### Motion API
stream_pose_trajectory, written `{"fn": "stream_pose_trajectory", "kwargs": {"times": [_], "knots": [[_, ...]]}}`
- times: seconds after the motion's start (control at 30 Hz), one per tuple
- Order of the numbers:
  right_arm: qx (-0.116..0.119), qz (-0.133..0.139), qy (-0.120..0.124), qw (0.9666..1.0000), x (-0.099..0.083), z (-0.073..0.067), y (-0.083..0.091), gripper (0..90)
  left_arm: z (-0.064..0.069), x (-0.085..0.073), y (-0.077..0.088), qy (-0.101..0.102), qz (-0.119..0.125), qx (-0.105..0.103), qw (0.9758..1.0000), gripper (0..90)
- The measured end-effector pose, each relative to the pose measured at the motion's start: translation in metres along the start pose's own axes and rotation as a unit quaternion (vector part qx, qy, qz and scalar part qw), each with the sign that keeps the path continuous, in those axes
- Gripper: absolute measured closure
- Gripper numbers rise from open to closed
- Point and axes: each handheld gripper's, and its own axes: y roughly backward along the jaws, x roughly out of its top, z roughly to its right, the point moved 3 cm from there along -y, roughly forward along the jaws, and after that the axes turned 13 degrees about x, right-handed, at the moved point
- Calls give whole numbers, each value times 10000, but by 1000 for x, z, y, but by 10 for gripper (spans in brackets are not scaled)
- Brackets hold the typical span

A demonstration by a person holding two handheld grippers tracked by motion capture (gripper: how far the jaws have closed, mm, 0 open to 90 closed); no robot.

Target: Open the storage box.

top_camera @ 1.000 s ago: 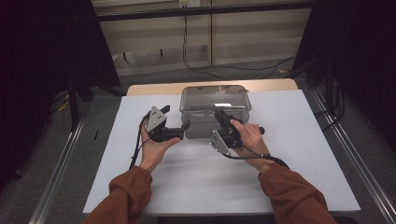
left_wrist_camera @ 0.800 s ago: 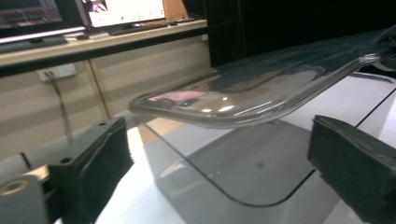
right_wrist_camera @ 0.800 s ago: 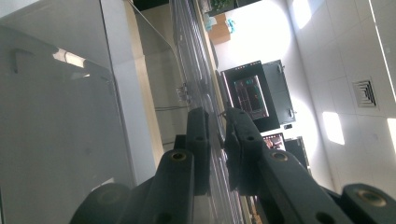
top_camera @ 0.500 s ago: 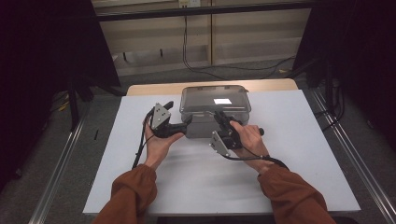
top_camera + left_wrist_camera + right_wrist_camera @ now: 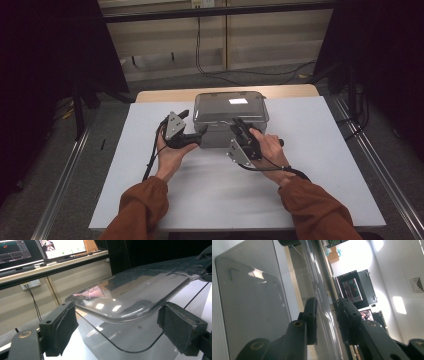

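A clear plastic box (image 5: 215, 135) with a clear lid (image 5: 227, 106) stands at the far middle of the white table (image 5: 320, 165). My left gripper (image 5: 199, 136) is at the box's front left corner. In the left gripper view its jaws (image 5: 118, 315) stand wide on either side of the lid's corner (image 5: 130, 297), pads apart from it; they have just been closing a little. My right gripper (image 5: 237, 123) is at the lid's front rim. In the right gripper view its jaws (image 5: 327, 305) straddle the thin rim (image 5: 322, 315) with a gap, having just been opening.
A wooden strip (image 5: 165, 95) borders the table's far edge. Metal rails (image 5: 65, 180) run along both sides. Dark curtains and cables (image 5: 220, 70) lie beyond. In the left gripper view, monitors (image 5: 62, 247) sit on a bench behind the box.
The left gripper has tilted slightly at the box's corner and the bright reflection on the lid has shifted. The right hand has stayed at the front rim.
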Motion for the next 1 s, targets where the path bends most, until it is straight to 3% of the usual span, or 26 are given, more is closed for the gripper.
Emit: {"fn": "stream_pose_trajectory", "kwargs": {"times": [0.17,0.2,0.43,0.53,0.63,0.8,0.87,0.93,1.0], "knots": [[-41,-16,-103,9999,-4,-1,-1,591,1,-2,-1,-33,-27,20,10000,166],[-76,31,-251,9997,-6,1,-1,552,0,-1,-1,-47,-23,19,10000,172],[-3,24,-692,9976,-19,7,5,491,-1,0,0,-40,16,38,10000,185],[-34,-95,-739,9972,-32,10,9,466,-1,0,-1,-33,17,40,10000,197],[30,-30,-1099,9939,-42,13,12,444,0,0,-2,-11,67,25,10000,221],[126,-56,-1460,9892,-56,15,15,431,-1,-1,-2,-51,69,19,10000,233],[159,-36,-1518,9883,-57,15,15,432,-1,-1,-2,-45,47,13,10000,236],[156,21,-1630,9865,-58,16,15,431,0,-2,-3,110,20,16,9999,257],[163,26,-1664,9859,-59,16,15,425,1,-2,-3,-36,39,50,10000,258]]}}
